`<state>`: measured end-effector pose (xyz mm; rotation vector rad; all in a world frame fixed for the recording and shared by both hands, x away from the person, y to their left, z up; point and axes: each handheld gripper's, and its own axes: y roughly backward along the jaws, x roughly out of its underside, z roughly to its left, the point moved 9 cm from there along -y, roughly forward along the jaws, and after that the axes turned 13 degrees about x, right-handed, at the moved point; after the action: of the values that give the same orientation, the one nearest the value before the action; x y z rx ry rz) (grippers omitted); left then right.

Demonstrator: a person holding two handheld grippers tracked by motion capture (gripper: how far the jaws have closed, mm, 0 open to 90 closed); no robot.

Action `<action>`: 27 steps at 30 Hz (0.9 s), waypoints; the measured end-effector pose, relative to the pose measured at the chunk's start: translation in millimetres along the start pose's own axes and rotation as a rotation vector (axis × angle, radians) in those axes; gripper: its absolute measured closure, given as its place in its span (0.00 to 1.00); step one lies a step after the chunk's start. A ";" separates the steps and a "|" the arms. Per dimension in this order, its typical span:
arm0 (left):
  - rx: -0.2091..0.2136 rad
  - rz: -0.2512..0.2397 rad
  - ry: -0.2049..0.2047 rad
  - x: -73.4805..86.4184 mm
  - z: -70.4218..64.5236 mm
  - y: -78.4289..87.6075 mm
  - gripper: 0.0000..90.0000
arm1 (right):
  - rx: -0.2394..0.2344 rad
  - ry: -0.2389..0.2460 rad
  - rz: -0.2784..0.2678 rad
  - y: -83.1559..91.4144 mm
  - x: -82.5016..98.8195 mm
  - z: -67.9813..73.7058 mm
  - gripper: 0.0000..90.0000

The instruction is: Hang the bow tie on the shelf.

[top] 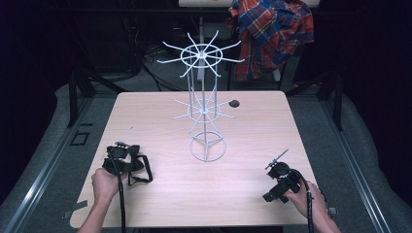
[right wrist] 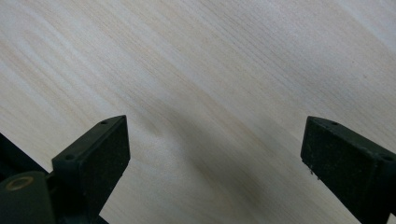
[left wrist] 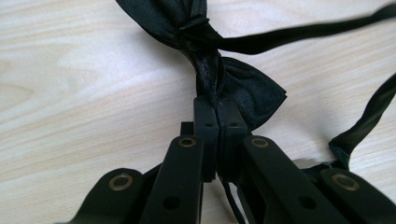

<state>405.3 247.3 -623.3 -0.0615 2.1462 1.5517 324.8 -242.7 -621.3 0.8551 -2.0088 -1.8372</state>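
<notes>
Bow tie (left wrist: pixel 219 79) is pinched in my left gripper (left wrist: pixel 218 116), unhung left of the wire rack (top: pixel 204 104); my right gripper (right wrist: pixel 215 154) gapes empty.

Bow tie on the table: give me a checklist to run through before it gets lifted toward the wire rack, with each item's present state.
1. Left gripper shut on the bow tie: ok; in the left gripper view the jaws are closed on the satin next to the knot.
2. Depth of that hold: cannot tell; fabric shows just at the jaw tips.
3. Strap free of snags: cannot tell; it trails loose across the table, and a length runs under the gripper.
4. Right gripper free to help: ok; jaws wide open over bare wood.
5. Wire rack upright with free arms: ok; nothing hangs on the arms.
6. Path from tie to rack: ok; bare tabletop between them.
</notes>
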 end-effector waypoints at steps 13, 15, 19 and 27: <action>0.004 -0.027 -0.078 -7.6 -10.6 12.5 0.99 | 0.010 0.003 -0.007 2.0 -0.4 -1.9 0.09; 0.001 -0.033 -0.087 -8.6 -11.4 13.3 0.99 | 0.010 0.002 -0.008 2.2 -0.4 -1.9 0.09; 0.009 -0.038 -0.094 -9.7 -13.3 15.4 0.99 | 0.007 0.009 -0.002 2.8 0.2 -2.8 0.09; 0.014 -0.048 -0.123 -12.7 -20.3 19.9 0.99 | 0.009 0.000 -0.007 2.2 -0.3 -2.0 0.09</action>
<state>403.0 232.9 -595.9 -0.0126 2.0453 1.4743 325.7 -244.1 -618.9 0.8654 -2.0178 -1.8331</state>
